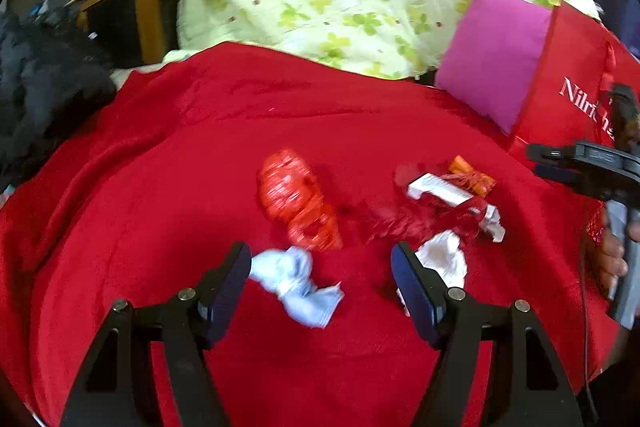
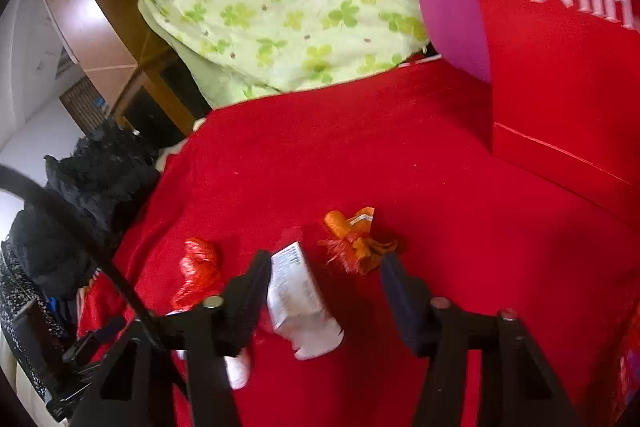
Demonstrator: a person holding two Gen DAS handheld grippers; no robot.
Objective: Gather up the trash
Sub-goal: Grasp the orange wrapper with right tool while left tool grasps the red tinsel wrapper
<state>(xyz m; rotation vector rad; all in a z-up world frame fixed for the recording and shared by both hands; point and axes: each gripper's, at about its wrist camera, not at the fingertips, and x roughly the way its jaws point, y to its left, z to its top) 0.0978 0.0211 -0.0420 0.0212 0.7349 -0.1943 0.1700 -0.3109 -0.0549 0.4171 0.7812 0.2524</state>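
honestly this looks like barely started, if that. all the trash i can spot is sitting loose on the red blanket [image 1: 192, 155] over the bed, nothing picked up yet as far as i can tell.

the left tool [image 1: 320, 281] has its fingers spread wide with a crumpled pale blue tissue [image 1: 298, 281] lying between them, not pinched, just there on the blanket. right past it is a shiny orange-red wrapper [image 1: 298, 201], and off to the side a white crumpled paper [image 1: 442, 257] just beside the tool's finger.

the right tool [image 2: 326, 293] is also wide apart, hovering over a flattened white and red carton [image 2: 298, 301] that sits between its fingers, closer to one of them. whether it actually touches that finger, can't say. just beyond is a scrunched orange wrapper [image 2: 354, 241].

the red bag [image 2: 560, 67] with white lettering stands at the edge of the bed next to a magenta cushion [image 1: 494, 57]. my guess is that's where the trash goes, but i can't see inside it, so no idea if anything's in there.

so roughly five bits left, both tools lined up for a grab.
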